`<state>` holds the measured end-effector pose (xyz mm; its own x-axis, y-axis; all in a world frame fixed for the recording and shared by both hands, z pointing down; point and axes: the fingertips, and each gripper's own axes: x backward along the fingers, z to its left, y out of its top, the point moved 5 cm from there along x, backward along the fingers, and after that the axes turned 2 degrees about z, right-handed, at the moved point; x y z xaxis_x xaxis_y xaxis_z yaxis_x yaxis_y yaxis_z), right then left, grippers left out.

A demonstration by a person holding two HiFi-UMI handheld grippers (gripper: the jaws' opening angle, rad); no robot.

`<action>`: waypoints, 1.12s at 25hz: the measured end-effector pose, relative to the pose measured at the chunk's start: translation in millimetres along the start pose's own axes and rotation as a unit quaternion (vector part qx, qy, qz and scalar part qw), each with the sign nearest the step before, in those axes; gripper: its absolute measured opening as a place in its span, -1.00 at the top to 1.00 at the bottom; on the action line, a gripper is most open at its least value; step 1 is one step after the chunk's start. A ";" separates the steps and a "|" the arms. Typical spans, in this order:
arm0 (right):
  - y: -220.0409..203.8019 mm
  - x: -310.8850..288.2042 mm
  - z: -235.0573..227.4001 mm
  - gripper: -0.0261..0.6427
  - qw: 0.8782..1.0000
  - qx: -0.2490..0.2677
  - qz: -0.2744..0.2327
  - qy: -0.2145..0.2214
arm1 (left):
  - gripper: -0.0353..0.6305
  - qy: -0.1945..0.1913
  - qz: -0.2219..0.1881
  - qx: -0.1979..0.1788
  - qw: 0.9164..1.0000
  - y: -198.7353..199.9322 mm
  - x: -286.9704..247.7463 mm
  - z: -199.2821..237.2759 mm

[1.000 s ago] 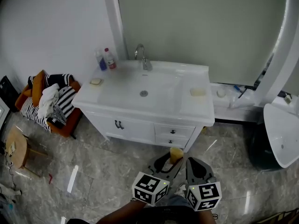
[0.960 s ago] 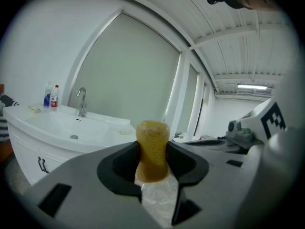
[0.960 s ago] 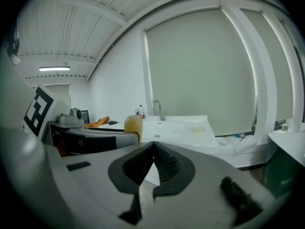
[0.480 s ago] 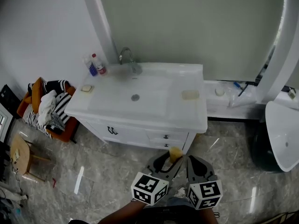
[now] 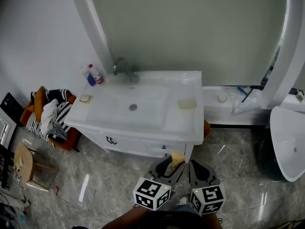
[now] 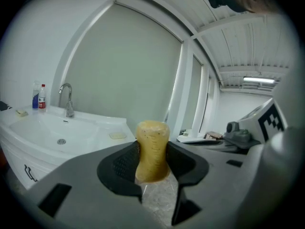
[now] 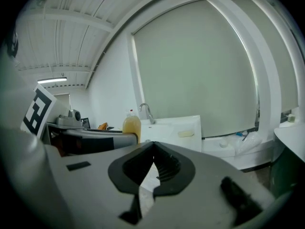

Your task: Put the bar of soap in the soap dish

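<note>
My left gripper [image 5: 175, 163] is shut on a yellow bar of soap [image 5: 177, 158], held upright low over the floor in front of the vanity. In the left gripper view the soap [image 6: 152, 150] stands pinched between the two dark jaws of the left gripper [image 6: 152, 165]. A pale soap dish [image 5: 187, 104] lies on the white vanity top [image 5: 190, 128], right of the basin, and it shows small in both gripper views [image 6: 116, 136] [image 7: 186, 134]. My right gripper [image 5: 193, 166] hangs beside the left one, shut and empty [image 7: 151, 152].
A faucet [image 5: 121, 68] and two bottles [image 5: 93, 74] stand at the vanity's back left, with a small round beige item [image 5: 85, 98] near them. An orange chair piled with clothes [image 5: 47, 111] and a wooden stool [image 5: 24, 159] are on the left. A white toilet [image 5: 288, 137] stands at the right.
The head view has shifted, so the vanity now sits lower and further left in the picture. Both grippers hold the same pose, the soap still in the left one.
</note>
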<state>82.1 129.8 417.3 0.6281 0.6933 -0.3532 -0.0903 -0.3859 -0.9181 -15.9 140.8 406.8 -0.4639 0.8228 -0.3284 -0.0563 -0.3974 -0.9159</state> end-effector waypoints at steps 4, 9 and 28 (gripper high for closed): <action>3.0 0.5 -13.0 0.89 1.000 0.000 0.000 -0.001 | 0.35 0.001 0.005 0.003 1.000 0.0 -12.2 -3.5; 4.2 1.9 -24.8 0.89 1.000 -0.003 0.001 -0.009 | 0.35 -0.009 0.007 0.002 1.000 2.7 -24.7 -8.9; 30.2 -55.6 -53.9 0.89 0.998 0.004 0.018 -0.053 | 0.35 -0.055 0.013 0.008 0.998 28.2 -88.6 39.3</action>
<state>86.1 46.8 418.8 0.5393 0.7394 -0.4029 -0.1178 -0.4075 -0.9056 -11.2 40.8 419.1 -0.5596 0.7632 -0.3231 -0.0569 -0.4243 -0.9037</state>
